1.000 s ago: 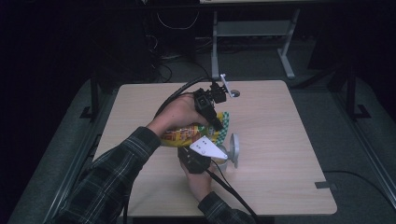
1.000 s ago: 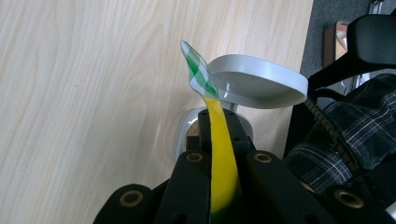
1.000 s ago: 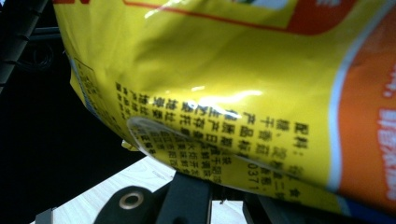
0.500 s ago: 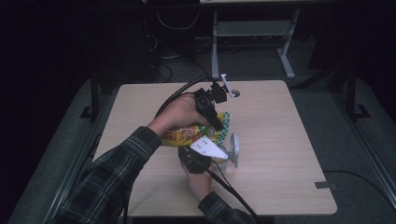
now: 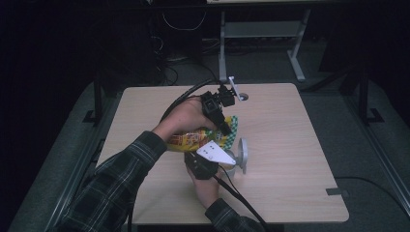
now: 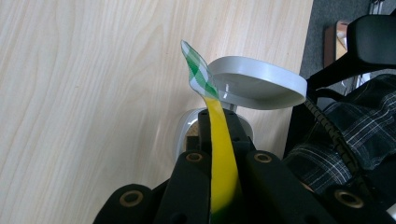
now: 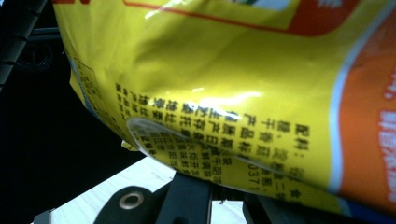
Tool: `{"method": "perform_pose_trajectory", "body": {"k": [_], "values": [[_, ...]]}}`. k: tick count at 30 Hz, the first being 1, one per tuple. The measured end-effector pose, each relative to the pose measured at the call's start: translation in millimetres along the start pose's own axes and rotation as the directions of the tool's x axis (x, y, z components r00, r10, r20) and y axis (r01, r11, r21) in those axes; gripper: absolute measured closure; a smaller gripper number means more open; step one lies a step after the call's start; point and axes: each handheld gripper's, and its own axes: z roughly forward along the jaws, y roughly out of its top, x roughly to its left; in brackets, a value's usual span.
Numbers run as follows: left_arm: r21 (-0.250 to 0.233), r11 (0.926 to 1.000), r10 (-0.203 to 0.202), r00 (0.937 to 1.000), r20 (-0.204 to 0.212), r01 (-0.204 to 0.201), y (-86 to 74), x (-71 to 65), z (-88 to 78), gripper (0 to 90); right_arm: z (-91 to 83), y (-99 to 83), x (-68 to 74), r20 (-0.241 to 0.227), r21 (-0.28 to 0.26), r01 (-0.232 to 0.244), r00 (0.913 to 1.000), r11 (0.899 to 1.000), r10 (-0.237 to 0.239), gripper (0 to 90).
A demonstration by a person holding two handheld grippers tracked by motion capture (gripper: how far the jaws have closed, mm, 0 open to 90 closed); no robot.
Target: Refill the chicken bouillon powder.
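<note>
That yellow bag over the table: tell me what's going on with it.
A person holds the yellow bag above the table with two tools. The left tool is shut on the bag's green-checked edge, and the right tool grips its lower side. A grey container with an open lid sits just beneath.

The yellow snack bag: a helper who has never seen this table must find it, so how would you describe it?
On the light wooden table, look near the middle, where the person's two hands meet. The yellow snack bag is held there, pinched by the left gripper and the right gripper. Its glossy yellow film with a green-checked edge sets it apart from the plain grey dish beside it.
</note>
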Motion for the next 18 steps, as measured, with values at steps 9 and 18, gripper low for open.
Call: {"method": "perform_pose_trajectory", "body": {"k": [9,18], "values": [[-0.003,1.0,0.001,1.0,0.0,-0.001,0.8,-0.2,0.0,89.9,0.0,0.3,-0.3,0.001,-0.002,-0.002,1.0,1.0,0.002,90.0],[0.002,1.0,0.001,1.0,0.0,-0.001,1.6,-0.5,-0.2,89.8,-0.3,0.7,-0.4,0.001,-0.003,-0.003,1.0,1.0,0.003,90.0]]}}
